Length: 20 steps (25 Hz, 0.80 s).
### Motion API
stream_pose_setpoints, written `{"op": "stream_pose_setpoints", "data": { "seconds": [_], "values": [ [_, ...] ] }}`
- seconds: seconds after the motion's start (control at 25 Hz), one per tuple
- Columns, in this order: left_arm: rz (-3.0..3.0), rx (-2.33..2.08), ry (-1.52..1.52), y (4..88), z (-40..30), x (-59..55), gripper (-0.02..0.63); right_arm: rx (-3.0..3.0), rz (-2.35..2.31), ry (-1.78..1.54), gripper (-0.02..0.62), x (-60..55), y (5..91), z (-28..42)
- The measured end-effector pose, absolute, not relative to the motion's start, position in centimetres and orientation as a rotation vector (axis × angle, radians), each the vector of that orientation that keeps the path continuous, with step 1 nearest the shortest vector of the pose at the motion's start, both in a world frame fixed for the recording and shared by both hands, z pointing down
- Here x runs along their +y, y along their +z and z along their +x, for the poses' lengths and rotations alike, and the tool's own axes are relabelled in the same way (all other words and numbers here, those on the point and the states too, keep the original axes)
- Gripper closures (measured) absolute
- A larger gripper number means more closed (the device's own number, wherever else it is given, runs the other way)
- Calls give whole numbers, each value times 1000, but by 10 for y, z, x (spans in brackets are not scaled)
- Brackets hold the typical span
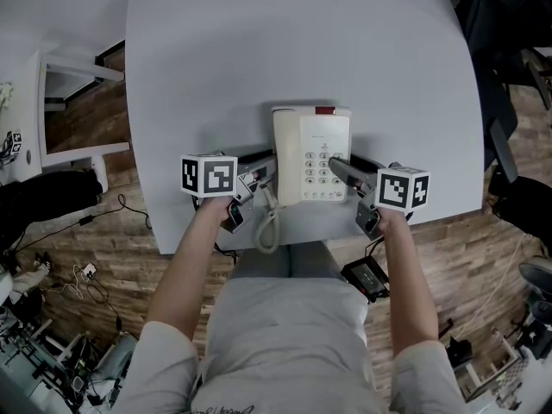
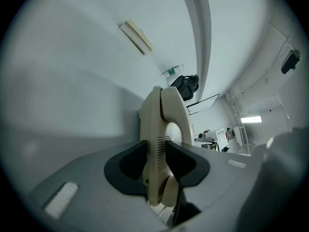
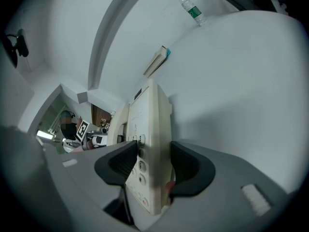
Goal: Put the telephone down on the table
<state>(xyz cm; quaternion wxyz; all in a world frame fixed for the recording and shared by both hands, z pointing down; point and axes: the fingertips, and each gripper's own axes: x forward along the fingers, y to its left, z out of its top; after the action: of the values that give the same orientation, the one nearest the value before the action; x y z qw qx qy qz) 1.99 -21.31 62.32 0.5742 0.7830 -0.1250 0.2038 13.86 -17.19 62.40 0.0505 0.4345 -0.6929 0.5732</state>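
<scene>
Left tool [image 1: 257, 172] and right tool [image 1: 341, 169] tight on opposite telephone [image 1: 310, 136] sides

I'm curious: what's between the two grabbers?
The cream telephone, in the head view. The left gripper grips its handset side, the right gripper its keypad side.

A: What is the floor like?
B: Brown wood-plank floor [image 1: 466, 257], seen at the left and right of the head view. A pale grey table [image 1: 216, 76] with rounded corners fills the upper middle.
A: Other furniture?
B: A white frame [image 1: 73, 67] at the upper left and a dark chair [image 1: 500, 84] at the upper right. Cables [image 1: 86, 274] lie tangled on the planks at the lower left.
A: And the light?
B: A bright ceiling panel [image 2: 251, 119] glows at the right of the left gripper view.
</scene>
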Motion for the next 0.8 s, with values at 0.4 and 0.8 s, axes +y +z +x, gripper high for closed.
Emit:
{"op": "stream_pose_setpoints", "data": {
  "seconds": [0.4, 0.8],
  "values": [
    [1857, -304, 495, 624, 20, -214, 468, -2099, 1322, 1736, 370, -171, 629, 140],
    [1885, -293, 507, 623, 20, -215, 462, -2091, 1322, 1740, 370, -170, 631, 139]
  ]
}}
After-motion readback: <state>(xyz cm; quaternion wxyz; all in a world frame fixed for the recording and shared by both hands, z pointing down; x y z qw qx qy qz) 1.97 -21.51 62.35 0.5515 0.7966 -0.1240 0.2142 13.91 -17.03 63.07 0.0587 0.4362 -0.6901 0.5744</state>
